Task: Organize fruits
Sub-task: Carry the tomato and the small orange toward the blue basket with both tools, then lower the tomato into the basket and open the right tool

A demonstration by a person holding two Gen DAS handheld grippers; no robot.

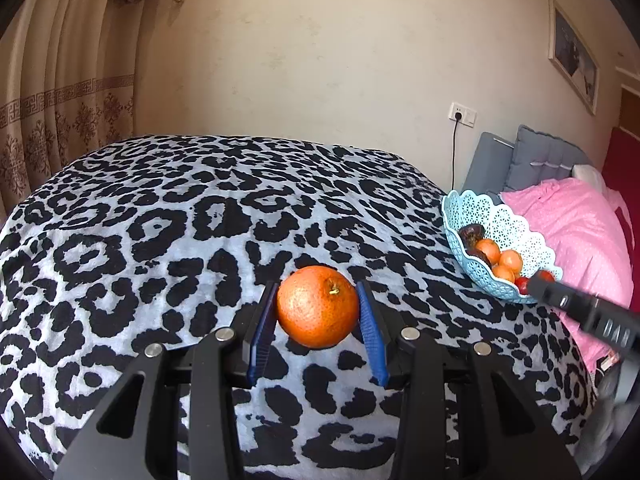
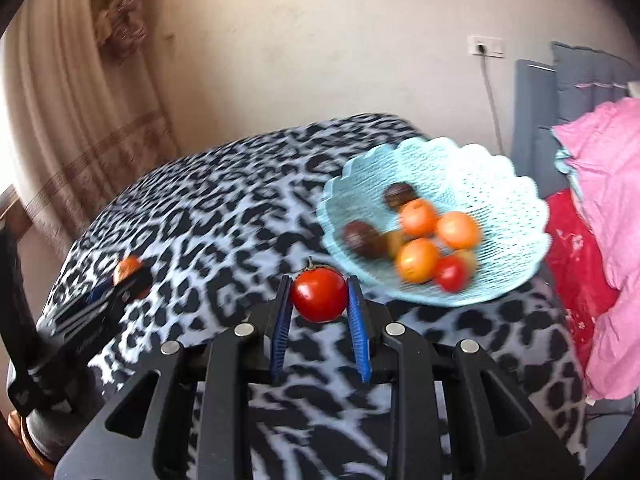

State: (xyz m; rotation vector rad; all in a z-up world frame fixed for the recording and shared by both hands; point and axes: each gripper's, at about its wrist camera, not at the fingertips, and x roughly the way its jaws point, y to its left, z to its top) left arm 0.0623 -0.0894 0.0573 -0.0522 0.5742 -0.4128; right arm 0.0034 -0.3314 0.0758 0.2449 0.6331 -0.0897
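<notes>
In the left wrist view my left gripper point(image 1: 318, 292) is shut on a large orange point(image 1: 318, 306), its blue pads pressing both sides above the leopard-print blanket point(image 1: 180, 240). The light blue lattice basket point(image 1: 504, 224) stands at the right with several oranges, dark fruits and a red one inside. My right gripper point(image 2: 319, 280) is shut on a red tomato point(image 2: 319, 294), just left of and in front of the basket point(image 2: 500, 176). The right gripper's arm point(image 1: 580, 308) crosses the basket's near rim in the left wrist view. The left gripper point(image 2: 120, 288) with its orange point(image 2: 127, 267) shows at the far left.
The blanket covers a raised surface with a rounded far edge. Pink bedding point(image 1: 576, 232) and a red cloth point(image 2: 576, 264) lie right of the basket. Grey cushions point(image 1: 544, 156), a wall socket with a cord point(image 1: 462, 114) and a curtain point(image 1: 60, 80) stand behind.
</notes>
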